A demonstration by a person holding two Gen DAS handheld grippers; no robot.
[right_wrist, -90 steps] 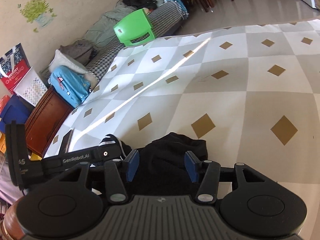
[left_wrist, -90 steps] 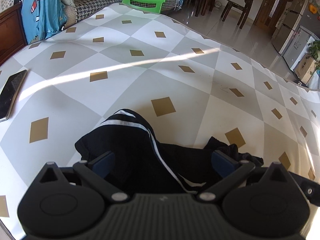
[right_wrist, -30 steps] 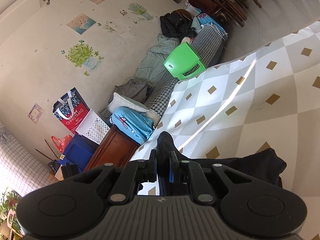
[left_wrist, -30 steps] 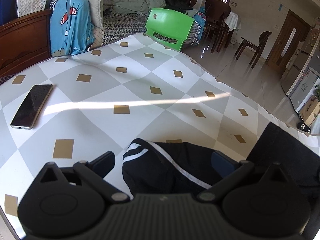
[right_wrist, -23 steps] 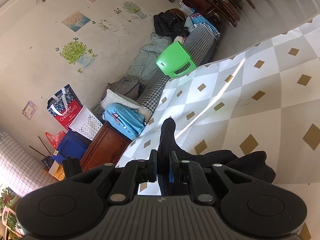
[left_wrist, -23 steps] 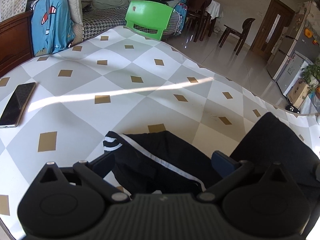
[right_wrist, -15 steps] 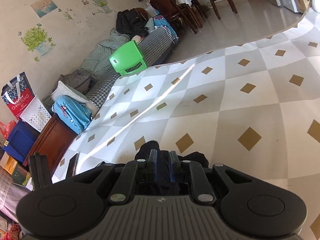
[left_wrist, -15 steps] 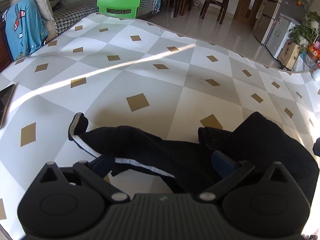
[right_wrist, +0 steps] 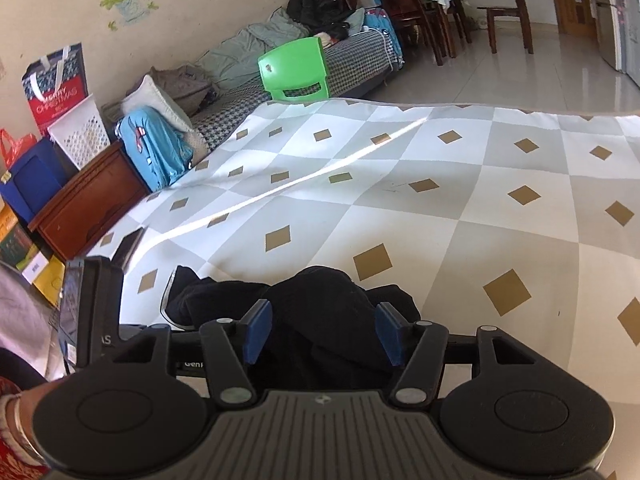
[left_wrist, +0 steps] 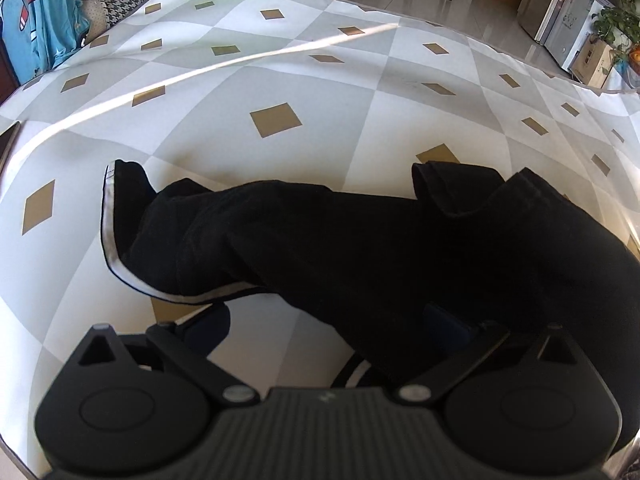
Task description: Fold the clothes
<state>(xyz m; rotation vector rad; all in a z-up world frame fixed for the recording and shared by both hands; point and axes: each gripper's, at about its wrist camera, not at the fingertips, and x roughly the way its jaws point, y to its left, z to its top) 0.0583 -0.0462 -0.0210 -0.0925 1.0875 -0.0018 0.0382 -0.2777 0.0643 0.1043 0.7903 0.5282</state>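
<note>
A pair of black trousers [left_wrist: 320, 240] with a white side stripe lies stretched left to right on the grey-and-white diamond cloth [left_wrist: 280, 60]. My left gripper [left_wrist: 328, 320] hangs open just above its near edge, and the fabric covers part of the right finger. In the right wrist view the same black trousers [right_wrist: 320, 300] are bunched into a mound. My right gripper [right_wrist: 324, 332] is open around that mound, its blue pads [right_wrist: 258, 332] apart from each other. The left gripper's body [right_wrist: 88, 312] shows at the left.
A phone [right_wrist: 128, 244] lies on the cloth to the left of the trousers. Beyond the cloth's far edge are a green chair [right_wrist: 294, 70], a sofa with piled clothes and a wooden cabinet [right_wrist: 88, 200]. A person's hand [right_wrist: 24, 400] is at the lower left.
My right gripper has opened and let go of the trousers after carrying them rightward. The garment now lies spread out longer on the cloth. The left gripper stayed open.
</note>
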